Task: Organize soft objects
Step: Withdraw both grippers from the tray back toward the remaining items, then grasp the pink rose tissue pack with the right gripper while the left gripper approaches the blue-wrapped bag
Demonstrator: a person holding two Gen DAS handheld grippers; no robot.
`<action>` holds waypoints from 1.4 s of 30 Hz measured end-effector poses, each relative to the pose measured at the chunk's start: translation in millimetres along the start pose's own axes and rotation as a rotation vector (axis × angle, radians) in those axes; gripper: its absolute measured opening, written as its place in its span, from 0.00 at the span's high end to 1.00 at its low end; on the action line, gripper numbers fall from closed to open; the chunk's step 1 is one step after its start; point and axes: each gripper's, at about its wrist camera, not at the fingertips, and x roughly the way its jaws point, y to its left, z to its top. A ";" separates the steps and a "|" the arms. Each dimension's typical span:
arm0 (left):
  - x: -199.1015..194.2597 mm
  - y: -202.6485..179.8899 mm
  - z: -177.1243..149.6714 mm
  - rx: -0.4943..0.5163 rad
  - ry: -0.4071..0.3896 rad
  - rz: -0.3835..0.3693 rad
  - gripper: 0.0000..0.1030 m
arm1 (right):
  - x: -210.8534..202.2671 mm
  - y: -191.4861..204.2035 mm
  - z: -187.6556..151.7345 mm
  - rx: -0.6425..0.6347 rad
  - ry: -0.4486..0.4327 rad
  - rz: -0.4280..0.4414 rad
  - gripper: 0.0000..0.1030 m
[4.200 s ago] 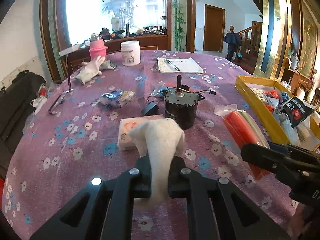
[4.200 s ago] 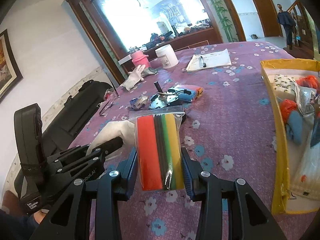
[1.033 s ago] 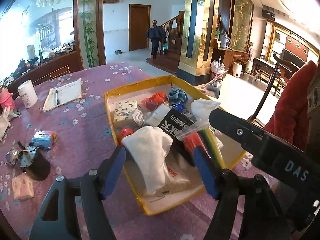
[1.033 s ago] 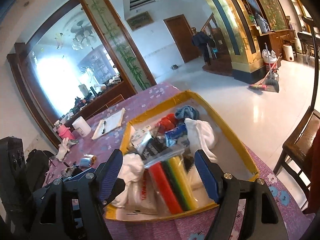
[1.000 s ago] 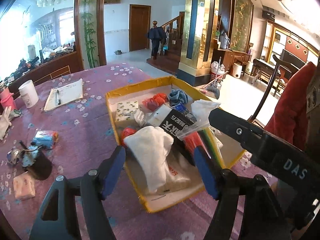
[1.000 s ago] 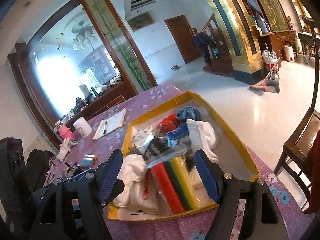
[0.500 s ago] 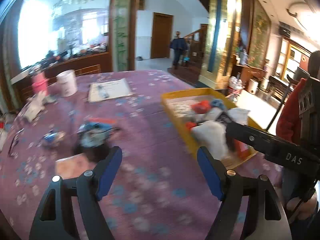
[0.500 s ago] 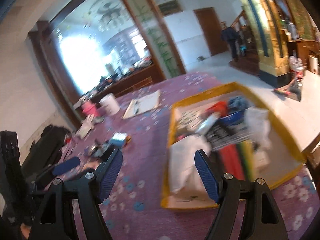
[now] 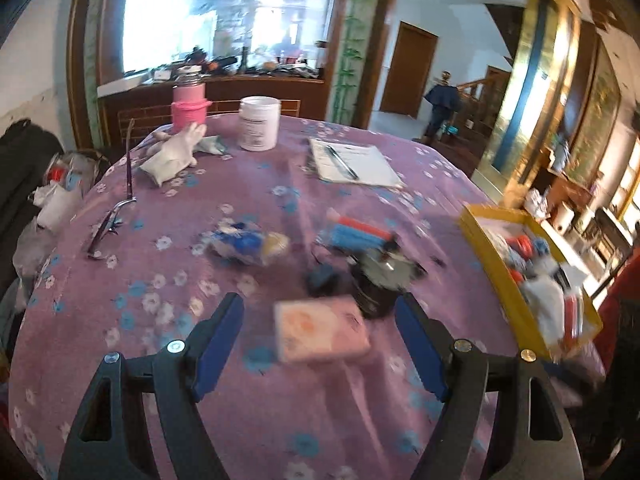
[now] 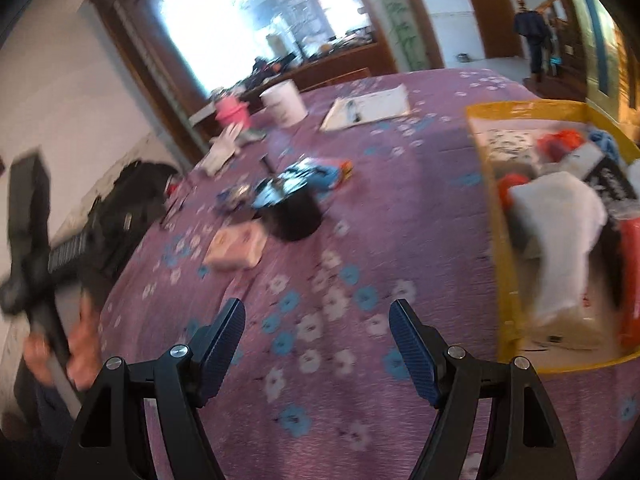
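Hovering over the purple flowered tablecloth (image 9: 248, 432), the left gripper (image 9: 320, 340) is standing with its blue-padded jaws apart and empty, having just been opening, and a pale pink rectangular soft pack (image 9: 322, 334) is lying on the cloth between them, touched by neither pad. The right gripper (image 10: 318, 338) is likewise hanging spread and empty over bare cloth, just beside the yellow-rimmed cardboard tray (image 10: 496, 240). That tray is already holding a white folded cloth (image 10: 560, 236), red and blue soft pieces and some packets. Outside it, a blue-and-yellow crinkled packet (image 9: 246, 244), a blue-and-orange bundle (image 9: 356, 234) and a white glove (image 9: 174, 156) are lying well apart from the tray. Judging by this, the sorting is partly done, with several soft items left.
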 end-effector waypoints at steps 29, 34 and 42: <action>40.4 106.0 16.5 -0.264 0.026 0.161 0.25 | 125.1 106.6 70.2 -0.247 0.211 0.139 0.23; 40.0 119.2 16.9 -0.305 0.023 0.210 0.25 | 142.2 109.1 80.7 -0.266 0.233 0.147 0.23; 44.0 128.0 15.1 -0.338 0.043 0.226 0.25 | 170.7 119.1 98.8 -0.268 0.244 0.174 0.23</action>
